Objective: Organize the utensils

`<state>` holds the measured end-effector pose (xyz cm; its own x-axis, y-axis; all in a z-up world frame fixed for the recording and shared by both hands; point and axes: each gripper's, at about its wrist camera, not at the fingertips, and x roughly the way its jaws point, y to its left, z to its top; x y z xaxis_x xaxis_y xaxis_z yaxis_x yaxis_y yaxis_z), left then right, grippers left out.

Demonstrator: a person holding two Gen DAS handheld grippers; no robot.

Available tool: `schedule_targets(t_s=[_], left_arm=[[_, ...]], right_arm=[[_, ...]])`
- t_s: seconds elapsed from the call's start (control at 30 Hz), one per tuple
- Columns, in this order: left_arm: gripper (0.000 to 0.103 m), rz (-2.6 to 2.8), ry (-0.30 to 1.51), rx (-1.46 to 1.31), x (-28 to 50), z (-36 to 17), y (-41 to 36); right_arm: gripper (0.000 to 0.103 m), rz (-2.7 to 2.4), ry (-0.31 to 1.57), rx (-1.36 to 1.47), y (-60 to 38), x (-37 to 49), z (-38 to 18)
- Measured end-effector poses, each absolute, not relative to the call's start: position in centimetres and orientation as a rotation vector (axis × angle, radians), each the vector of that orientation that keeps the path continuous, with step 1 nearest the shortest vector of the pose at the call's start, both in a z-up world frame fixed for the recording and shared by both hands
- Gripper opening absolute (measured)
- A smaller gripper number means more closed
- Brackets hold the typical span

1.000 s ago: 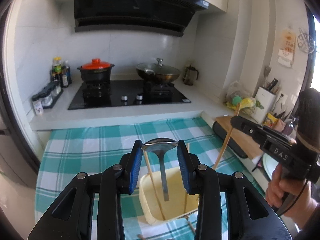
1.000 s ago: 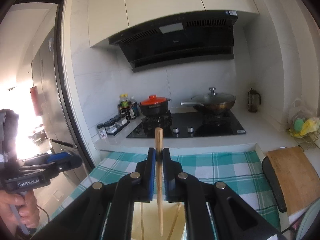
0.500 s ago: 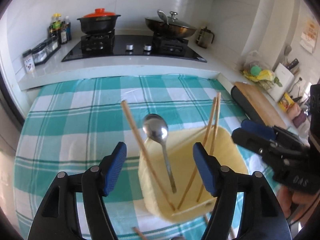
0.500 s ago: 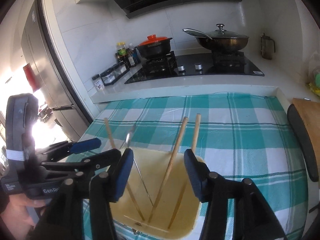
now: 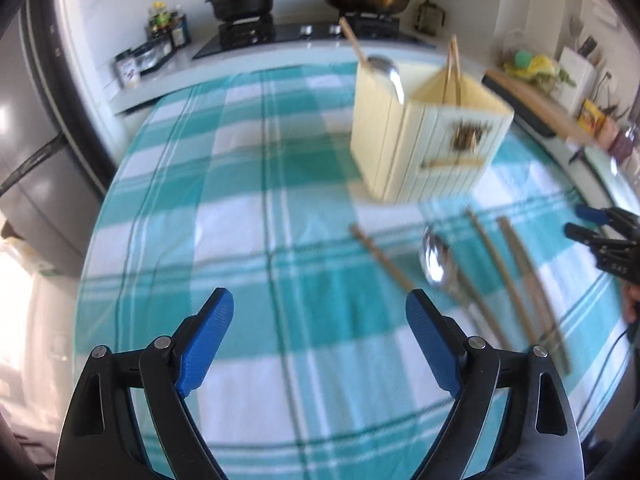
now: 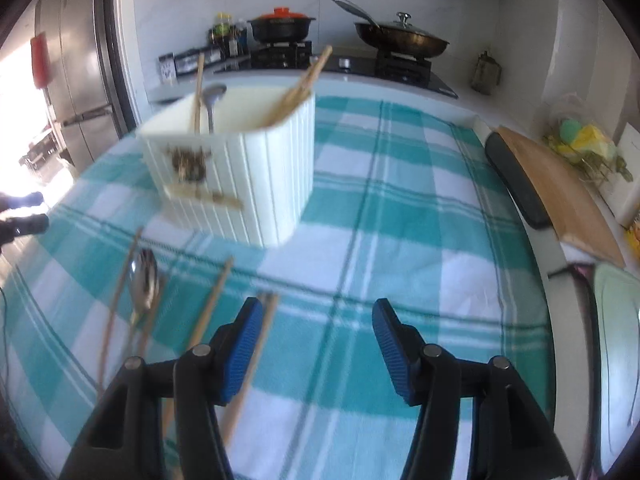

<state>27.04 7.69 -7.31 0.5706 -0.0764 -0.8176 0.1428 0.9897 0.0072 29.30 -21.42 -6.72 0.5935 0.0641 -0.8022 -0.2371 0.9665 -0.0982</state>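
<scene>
On the bench, a cream holder (image 5: 424,136) has chopsticks and a spoon standing inside. Both claws, left (image 5: 320,344) and right (image 6: 316,344), hang spread wide, gripping nothing, over loose chopsticks (image 5: 516,276).

You see a tablecloth (image 5: 240,184) checked in teal and white, a cream ribbed utensil box (image 6: 256,168) with a dark brown motif, pale wooden chopsticks (image 5: 520,276), a silver spoon (image 5: 436,260), blue ribbed pads (image 6: 240,344) on black fingers, and a black pot with an orange-red lid (image 6: 286,14)

Both the left gripper (image 5: 319,336) and right gripper (image 6: 316,340) have pulled back from the holder (image 5: 428,136), jaws wide.
</scene>
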Motion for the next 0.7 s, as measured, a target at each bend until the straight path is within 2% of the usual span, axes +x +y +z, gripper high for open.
schedule_targets(t_s=[0.17,0.5,0.6,0.67,0.7], left_arm=[[0.089,-0.095,0.965,0.044,24.3,-10.8,7.6],[0.089,-0.012,0.944,0.041,25.2,-14.2,7.4],[0.089,0.008,0.951,0.044,25.7,-14.8,7.6],[0.091,0.022,0.946,0.031,26.0,-15.1,7.8],[0.094,0.033,0.943,0.023,26.2,-15.2,7.9]], right_arm=[[0.058,0.080,0.938,-0.195,-23.8,25.2,-9.2],[0.059,-0.006,1.001,-0.025,-27.1,25.1,-11.5],[0.068,-0.038,0.968,-0.032,-27.4,25.6,-11.8],[0.081,-0.058,0.946,-0.036,-27.5,26.1,-12.1],[0.084,-0.068,0.944,-0.041,-27.5,26.4,-12.2]])
